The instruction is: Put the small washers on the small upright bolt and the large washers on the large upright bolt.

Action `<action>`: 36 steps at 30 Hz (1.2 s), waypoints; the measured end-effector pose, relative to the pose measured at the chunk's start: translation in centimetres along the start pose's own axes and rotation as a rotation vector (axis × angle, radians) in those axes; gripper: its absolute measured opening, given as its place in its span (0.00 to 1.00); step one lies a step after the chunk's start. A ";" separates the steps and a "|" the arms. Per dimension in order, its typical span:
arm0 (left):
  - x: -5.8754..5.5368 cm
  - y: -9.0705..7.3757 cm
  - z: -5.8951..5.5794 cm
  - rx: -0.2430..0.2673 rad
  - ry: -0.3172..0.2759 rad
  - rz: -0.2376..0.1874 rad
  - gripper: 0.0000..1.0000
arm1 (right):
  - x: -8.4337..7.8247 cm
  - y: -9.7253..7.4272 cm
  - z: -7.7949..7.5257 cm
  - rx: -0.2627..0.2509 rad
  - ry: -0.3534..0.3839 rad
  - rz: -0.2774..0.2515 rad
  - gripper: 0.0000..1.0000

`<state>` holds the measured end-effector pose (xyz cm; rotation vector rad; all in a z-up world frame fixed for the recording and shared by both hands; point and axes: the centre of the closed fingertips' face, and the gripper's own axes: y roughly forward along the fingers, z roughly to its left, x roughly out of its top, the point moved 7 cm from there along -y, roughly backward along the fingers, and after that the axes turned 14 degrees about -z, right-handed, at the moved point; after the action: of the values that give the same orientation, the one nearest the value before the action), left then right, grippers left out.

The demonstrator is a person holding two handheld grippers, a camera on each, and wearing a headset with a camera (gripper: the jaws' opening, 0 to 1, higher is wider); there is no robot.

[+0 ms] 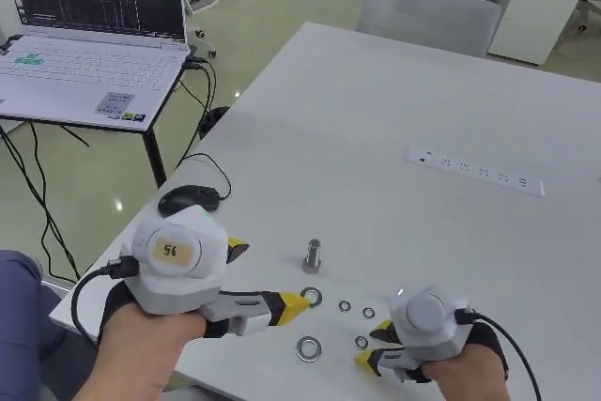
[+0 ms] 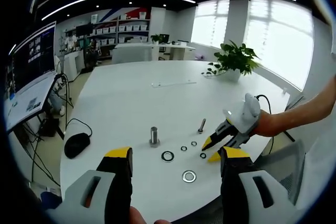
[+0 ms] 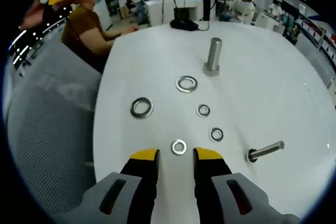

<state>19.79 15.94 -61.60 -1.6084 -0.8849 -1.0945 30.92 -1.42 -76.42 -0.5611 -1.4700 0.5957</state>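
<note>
- Two grippers are in your hands, low over the near edge of the white table (image 1: pixel 394 110).
- Your left gripper (image 2: pixel 177 153) has its yellow tips spread wide, with nothing between them.
- Your right gripper (image 3: pixel 176 154) has its tips a little apart and grips nothing.
- One small washer (image 3: pixel 179 147) lies flat on the table just past the right tips, in line with the gap.
- A second small washer (image 3: pixel 216 134) and a third small washer (image 3: pixel 203 110) lie flat a bit farther on, apart from each other.
- The small bolt (image 3: pixel 265 150) sits off to the right of them. It looks upright in the left gripper view but leans hard over in the right gripper view, so you cannot tell how it stands.
- The near large washer (image 3: pixel 142 107) lies flat to the left.
- The far large washer (image 3: pixel 186 83) lies flat near the foot of the large bolt (image 3: pixel 212 56).
- That large bolt stands upright on its head, with no washer on it.
- A black mouse (image 1: pixel 188 200) rests at the left edge of the table.
- A white power strip (image 1: pixel 474 172) lies farther back on the right.
- An open laptop (image 1: pixel 89 63) sits on a side stand, and a grey chair (image 1: pixel 427 11) is at the far end.
</note>
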 end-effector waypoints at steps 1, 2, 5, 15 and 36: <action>0.0 0.0 0.0 0.001 -0.001 0.000 0.68 | 0.1 0.0 -0.3 0.000 -0.043 0.028 0.24; 0.0 0.0 0.0 0.000 -0.001 -0.001 0.68 | 0.1 0.1 -0.5 0.020 -0.089 0.050 0.23; -0.1 0.0 0.0 -0.005 -0.003 -0.002 0.68 | 0.5 0.3 -0.7 0.077 -0.106 0.100 0.23; -0.1 0.3 -0.6 -0.031 0.034 0.015 0.68 | 1.2 1.0 -0.1 0.131 -0.236 0.137 0.15; -0.2 -0.2 -0.1 -0.011 0.028 0.016 0.68 | -0.1 -0.4 -0.2 0.027 -0.073 0.054 0.13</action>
<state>19.45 15.89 -61.74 -1.6028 -0.8473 -1.1094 31.10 -1.80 -76.19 -0.5639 -1.5174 0.6835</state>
